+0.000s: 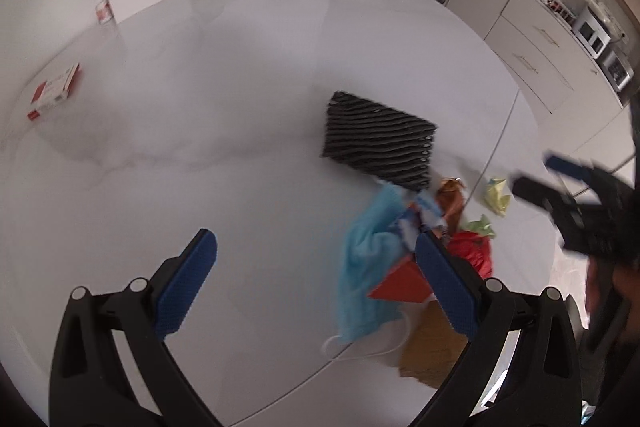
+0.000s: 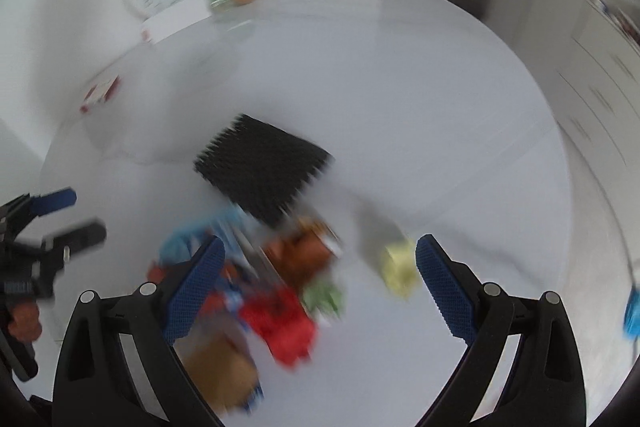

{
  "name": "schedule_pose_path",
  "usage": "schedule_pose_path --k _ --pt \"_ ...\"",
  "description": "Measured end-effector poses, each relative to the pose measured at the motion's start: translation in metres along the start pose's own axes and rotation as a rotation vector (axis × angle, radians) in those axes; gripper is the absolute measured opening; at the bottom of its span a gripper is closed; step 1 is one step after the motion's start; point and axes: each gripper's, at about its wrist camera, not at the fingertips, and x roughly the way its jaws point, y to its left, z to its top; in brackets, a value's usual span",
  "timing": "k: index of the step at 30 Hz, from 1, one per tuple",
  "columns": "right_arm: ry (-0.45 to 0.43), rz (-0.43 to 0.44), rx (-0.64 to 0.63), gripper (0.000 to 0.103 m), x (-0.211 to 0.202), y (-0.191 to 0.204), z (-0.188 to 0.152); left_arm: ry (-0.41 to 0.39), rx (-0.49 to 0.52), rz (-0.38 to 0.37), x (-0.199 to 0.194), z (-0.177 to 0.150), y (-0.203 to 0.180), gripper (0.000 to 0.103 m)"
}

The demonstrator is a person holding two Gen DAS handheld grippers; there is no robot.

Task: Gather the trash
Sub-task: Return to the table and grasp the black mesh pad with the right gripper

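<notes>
While both hang spread empty, left claw (image 1: 316, 283) beside trash pile (image 1: 420, 239), right claw (image 2: 320, 283) over it.

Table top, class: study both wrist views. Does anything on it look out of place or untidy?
Yes. A heap of litter sits by the near edge of the table: a blue face mask, a crumpled red wrapper and a yellow paper ball, loosely jumbled beside the black ribbed mat.
</notes>
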Motion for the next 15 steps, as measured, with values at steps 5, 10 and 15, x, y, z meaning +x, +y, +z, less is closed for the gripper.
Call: schedule_pose_path --k 5,10,15 --pt "0.045 0.067 -0.178 0.084 0.048 0.052 0.037 0.030 -0.021 -0.023 0.008 -0.008 0.019 0.095" --pt "0.125 0.049 -0.345 0.061 0.092 0.094 0.045 0.052 -0.048 -0.038 0.011 -0.016 0.032 0.095" --pt "0.170 -0.020 -0.503 0.034 0.117 0.121 0.042 0.061 -0.069 -0.039 0.012 -0.020 0.042 0.095"
